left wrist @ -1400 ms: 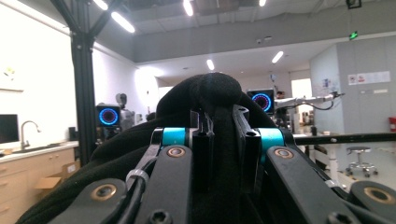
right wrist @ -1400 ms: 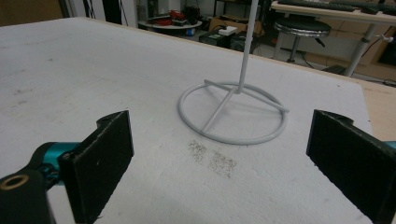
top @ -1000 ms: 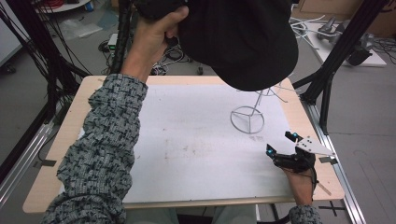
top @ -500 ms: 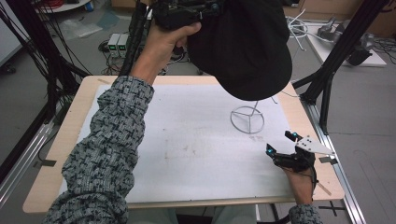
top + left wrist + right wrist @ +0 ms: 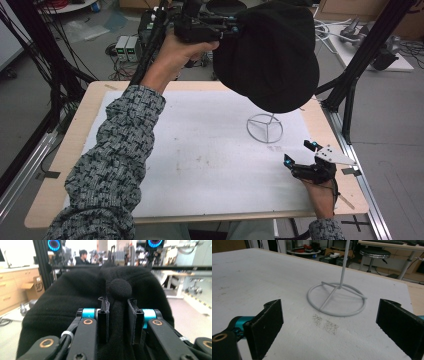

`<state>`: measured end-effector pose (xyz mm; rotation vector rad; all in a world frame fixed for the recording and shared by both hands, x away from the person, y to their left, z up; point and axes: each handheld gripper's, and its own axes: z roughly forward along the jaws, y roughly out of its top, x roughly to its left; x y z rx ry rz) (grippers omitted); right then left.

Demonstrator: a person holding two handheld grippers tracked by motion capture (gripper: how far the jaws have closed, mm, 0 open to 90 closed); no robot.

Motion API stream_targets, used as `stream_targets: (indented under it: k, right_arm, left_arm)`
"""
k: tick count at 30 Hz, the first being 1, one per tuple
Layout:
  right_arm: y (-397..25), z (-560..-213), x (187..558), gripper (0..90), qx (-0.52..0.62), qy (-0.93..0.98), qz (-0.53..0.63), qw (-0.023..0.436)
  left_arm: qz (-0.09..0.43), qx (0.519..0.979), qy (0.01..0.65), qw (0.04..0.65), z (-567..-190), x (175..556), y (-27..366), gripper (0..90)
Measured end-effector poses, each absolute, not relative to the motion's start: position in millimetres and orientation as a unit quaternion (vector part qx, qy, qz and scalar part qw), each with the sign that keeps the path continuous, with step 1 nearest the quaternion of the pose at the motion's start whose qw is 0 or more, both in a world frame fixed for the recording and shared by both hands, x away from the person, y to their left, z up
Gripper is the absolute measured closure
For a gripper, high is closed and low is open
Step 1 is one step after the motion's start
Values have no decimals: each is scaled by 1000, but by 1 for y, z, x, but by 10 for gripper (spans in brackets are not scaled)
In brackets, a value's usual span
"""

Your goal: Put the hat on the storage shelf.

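High view shows the wooden table (image 5: pixel 60 165) covered by a white sheet (image 5: pixel 200 150). Above its far right part hangs a black cap (image 5: pixel 272 55), lifted well over the white wire stand (image 5: pixel 265 127) with the round base. The left gripper (image 5: pixel 235 31), held high, has its jaws closed on a fold of the cap's fabric beside the top button (image 5: pixel 120 288). The right gripper (image 5: pixel 300 153) rests low near the table's right edge, its jaws wide apart with nothing between them, facing the stand.

Even indoor light, soft shadows; left gripper view's background blurred.
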<state>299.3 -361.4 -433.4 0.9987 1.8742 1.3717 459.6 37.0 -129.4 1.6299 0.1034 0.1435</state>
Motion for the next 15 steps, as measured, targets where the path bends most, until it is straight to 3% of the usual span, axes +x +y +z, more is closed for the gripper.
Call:
stream_targets:
  k: [6,15]
  right_arm:
    - [-361,-434,300,65,376,706,519,303]
    - [-360,-434,300,65,377,707,518,301]
  left_arm:
    - [73,772,48,630,-143,461,22,720]
    - [109,789,44,603,-165,460,9,692]
